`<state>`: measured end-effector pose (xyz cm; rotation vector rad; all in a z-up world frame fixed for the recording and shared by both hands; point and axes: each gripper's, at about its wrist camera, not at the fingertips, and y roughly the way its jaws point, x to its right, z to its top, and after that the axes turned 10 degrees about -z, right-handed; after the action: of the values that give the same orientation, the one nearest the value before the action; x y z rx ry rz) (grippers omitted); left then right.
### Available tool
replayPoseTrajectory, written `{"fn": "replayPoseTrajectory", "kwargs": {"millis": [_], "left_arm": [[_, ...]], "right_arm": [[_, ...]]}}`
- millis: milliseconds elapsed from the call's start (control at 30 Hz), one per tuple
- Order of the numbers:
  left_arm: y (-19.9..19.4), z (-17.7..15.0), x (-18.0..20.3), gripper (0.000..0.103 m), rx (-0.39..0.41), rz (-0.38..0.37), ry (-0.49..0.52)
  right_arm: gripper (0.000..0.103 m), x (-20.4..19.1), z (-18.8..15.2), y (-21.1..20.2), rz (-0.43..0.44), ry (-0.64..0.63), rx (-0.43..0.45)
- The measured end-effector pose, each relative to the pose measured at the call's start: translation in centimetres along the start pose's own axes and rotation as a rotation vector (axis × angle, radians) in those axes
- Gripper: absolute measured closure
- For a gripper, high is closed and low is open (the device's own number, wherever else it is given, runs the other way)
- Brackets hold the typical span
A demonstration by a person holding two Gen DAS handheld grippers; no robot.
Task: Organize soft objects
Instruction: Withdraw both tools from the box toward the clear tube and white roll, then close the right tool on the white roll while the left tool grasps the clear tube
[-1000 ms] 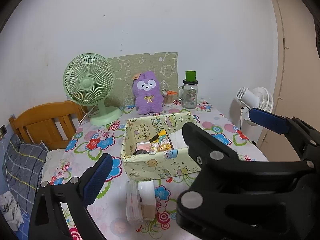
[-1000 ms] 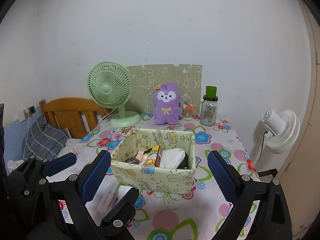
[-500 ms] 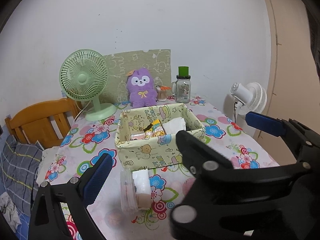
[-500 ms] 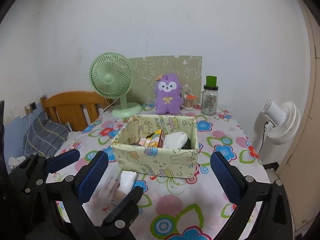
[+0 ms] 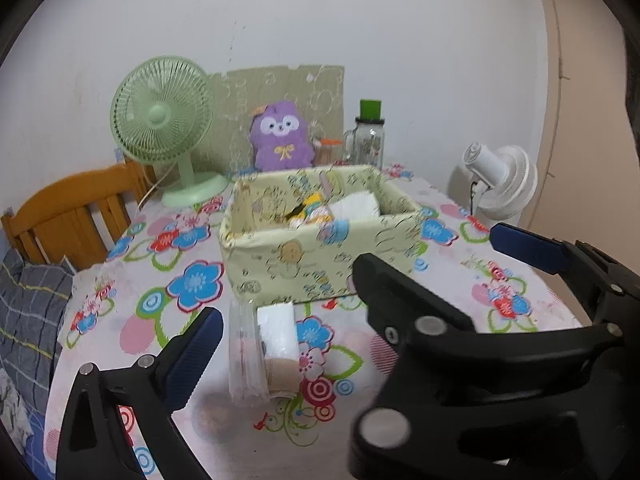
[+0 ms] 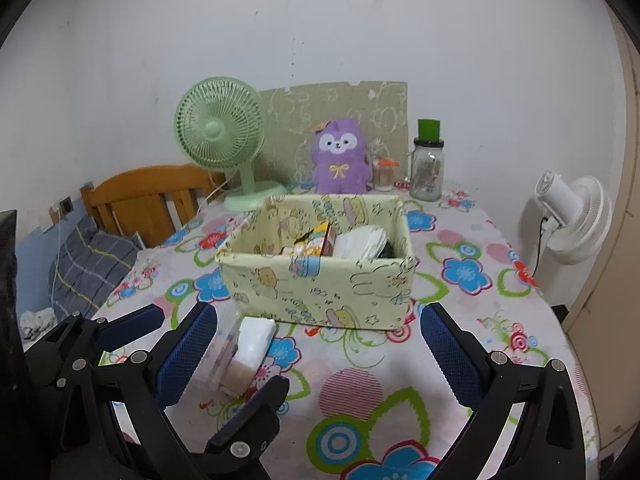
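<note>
Soft items (image 5: 354, 208) fill the box (image 6: 320, 280) at frame centre on the flowered tabletop (image 6: 360, 392). Just in front of the box, lower left of centre, lie a clear packet (image 5: 244, 352) and a white-and-beige bundle (image 5: 280, 344), side by side. Both grippers hover near these 2, holding nothing: the left gripper (image 5: 352, 300) and right gripper (image 6: 316, 352) each have jaws spread wide. A purple plush (image 6: 340, 156) sits at the back against the wall.
</note>
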<state>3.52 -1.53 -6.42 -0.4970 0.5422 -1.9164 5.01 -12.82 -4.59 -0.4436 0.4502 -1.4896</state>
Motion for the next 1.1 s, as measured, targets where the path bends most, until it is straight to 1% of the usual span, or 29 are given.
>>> {"fn": "replayPoseTrajectory", "kwargs": {"millis": [133,267,500,700,800,900,1100], "left_arm": [[1.1,-0.8,-1.1,0.001,-0.026,0.001,-0.025],[1.8,-1.7,-2.1,0.0,-0.041,-0.004,-0.027],[3.1,-3.2,-3.5,0.0,-0.087,0.018,-0.02],[4.5,-4.0,-5.0,0.0,-0.122,0.033,-0.046],[5.1,-4.2,-6.0,0.0,-0.135,0.042,-0.076],[5.5,-4.2,-6.7,0.0,-0.141,0.044,-0.094],[6.3,-4.6,-7.8,0.002,-0.168,0.047,-0.117]], "right_arm": [[0.0,-0.7,-0.6,0.7,-0.015,-0.037,0.013],[0.0,-1.2,-1.3,1.6,-0.017,-0.062,0.005],[0.0,-1.5,-2.6,3.5,-0.002,-0.055,-0.042],[0.0,-1.8,-3.6,5.0,-0.001,-0.07,-0.088],[0.0,-1.9,-4.0,5.7,-0.005,-0.074,-0.102],[0.0,-1.9,-4.1,6.4,0.003,-0.06,-0.12],[0.0,-2.5,-4.1,7.4,0.017,-0.073,-0.139]]}}
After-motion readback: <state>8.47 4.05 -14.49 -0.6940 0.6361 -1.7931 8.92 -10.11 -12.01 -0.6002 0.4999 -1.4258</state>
